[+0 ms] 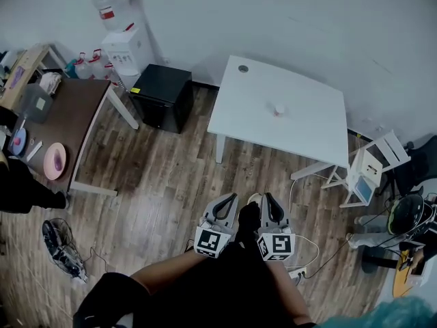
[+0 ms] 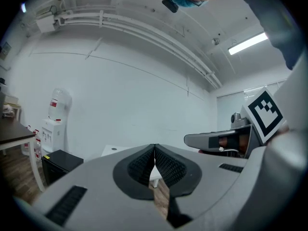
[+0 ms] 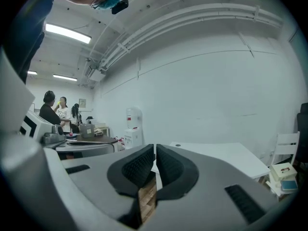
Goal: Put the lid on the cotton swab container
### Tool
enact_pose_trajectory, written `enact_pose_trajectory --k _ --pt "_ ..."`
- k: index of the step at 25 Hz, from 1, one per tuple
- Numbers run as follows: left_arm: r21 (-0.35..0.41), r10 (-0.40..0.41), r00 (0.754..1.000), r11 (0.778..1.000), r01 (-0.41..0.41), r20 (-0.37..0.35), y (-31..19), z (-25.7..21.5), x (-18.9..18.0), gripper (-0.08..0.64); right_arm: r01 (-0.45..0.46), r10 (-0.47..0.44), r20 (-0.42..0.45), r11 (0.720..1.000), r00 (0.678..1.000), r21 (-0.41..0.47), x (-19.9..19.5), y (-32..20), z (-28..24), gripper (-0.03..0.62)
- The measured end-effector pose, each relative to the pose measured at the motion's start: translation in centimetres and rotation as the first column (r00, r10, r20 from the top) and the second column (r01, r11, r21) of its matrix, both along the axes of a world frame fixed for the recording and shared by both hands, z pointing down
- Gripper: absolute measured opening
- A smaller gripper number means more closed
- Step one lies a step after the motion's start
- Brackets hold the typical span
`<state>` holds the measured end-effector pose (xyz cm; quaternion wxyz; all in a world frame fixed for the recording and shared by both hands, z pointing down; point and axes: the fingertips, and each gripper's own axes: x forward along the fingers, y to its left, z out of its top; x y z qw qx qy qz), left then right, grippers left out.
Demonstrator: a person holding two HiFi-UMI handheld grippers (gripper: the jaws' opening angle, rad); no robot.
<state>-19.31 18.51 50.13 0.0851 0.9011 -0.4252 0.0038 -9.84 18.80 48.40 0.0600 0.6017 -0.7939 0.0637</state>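
A small pale container (image 1: 277, 108) with a pinkish spot sits near the middle of the white table (image 1: 300, 125), far ahead of me; I cannot make out a lid. My left gripper (image 1: 226, 198) and right gripper (image 1: 270, 198) hang side by side over the wood floor, close to my body and well short of the table. Both are shut with nothing between their jaws. In the left gripper view the left gripper (image 2: 154, 154) points toward the white table (image 2: 111, 150); the right gripper (image 3: 154, 152) faces the table (image 3: 216, 154) too.
A black cabinet (image 1: 162, 96) stands left of the white table, with a water dispenser (image 1: 126, 46) behind it. A brown table (image 1: 72, 125) with dishes is at the far left. A white chair (image 1: 372, 166), a fan (image 1: 408, 214) and cables lie at the right. People (image 3: 60, 110) stand in the distance.
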Motion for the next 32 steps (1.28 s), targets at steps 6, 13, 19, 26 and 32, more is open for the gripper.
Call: enact_pose_trajectory --k 6,13,19,26,32 --pt "-0.012 0.007 1.000 1.000 -0.006 0.018 -5.3 0.1 2.6 0.014 0.012 -0.012 0.041 1.000 0.999 0.009 2.6 -4.9 0.1 0.037" --pt "-0.026 -0.005 0.999 1.000 0.006 0.053 -15.2 1.7 8.7 0.014 0.022 -0.023 0.080 1.000 0.997 0.015 9.2 -13.6 1.8 0.037" --pt "-0.083 0.044 0.994 0.996 -0.036 0.099 -23.3 4.7 15.2 0.014 0.057 -0.054 0.105 0.998 0.993 -0.023 14.7 -21.8 3.6 0.037" --pt "-0.191 0.069 0.993 0.980 -0.049 0.097 -31.7 10.3 20.2 0.015 0.086 -0.081 0.097 0.995 0.992 -0.050 19.7 -30.2 5.4 0.037" --pt "-0.205 0.062 0.984 0.978 -0.026 0.169 -35.2 14.1 22.0 0.015 0.118 -0.109 0.083 0.986 0.991 -0.115 22.3 -34.1 8.8 0.037"
